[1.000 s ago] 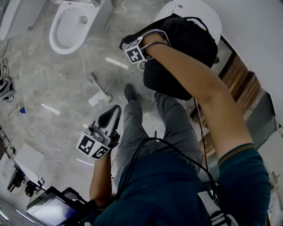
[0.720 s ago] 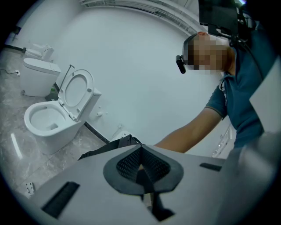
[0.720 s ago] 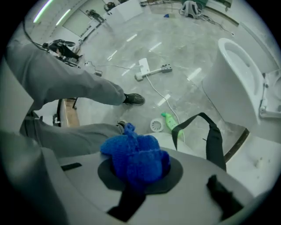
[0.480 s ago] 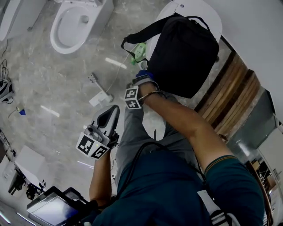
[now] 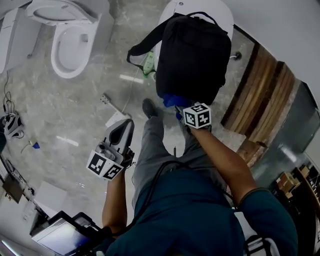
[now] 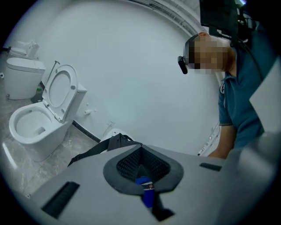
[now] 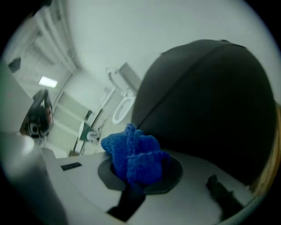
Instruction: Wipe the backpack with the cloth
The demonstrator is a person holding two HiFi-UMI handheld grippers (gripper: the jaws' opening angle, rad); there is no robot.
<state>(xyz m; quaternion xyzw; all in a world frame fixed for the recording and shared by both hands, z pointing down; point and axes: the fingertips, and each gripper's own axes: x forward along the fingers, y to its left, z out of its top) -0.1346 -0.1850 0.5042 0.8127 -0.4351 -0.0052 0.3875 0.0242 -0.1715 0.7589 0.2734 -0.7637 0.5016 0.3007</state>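
Observation:
A black backpack (image 5: 192, 55) rests on a white oval fixture (image 5: 176, 9), its strap hanging to the left. My right gripper (image 5: 181, 106) is at the backpack's near lower edge, shut on a bunched blue cloth (image 5: 171, 100). The right gripper view has the cloth (image 7: 136, 156) between the jaws, with the backpack's dark side (image 7: 206, 105) just beyond it. My left gripper (image 5: 121, 134) hangs low beside the person's leg, away from the backpack, with its jaws together and nothing in them. From the left gripper view, only the backpack's top and strap (image 6: 115, 143) show over the jaws.
An open white toilet (image 5: 75, 40) stands on the marble floor at upper left. Wooden slats (image 5: 265, 100) run along the right wall. A green object (image 5: 148, 62) lies by the backpack strap, a white device (image 5: 112, 114) on the floor, a screen (image 5: 60, 237) at lower left.
The right gripper has carried the cloth from the backpack's upper left corner down to its near lower edge. The left gripper has stayed put.

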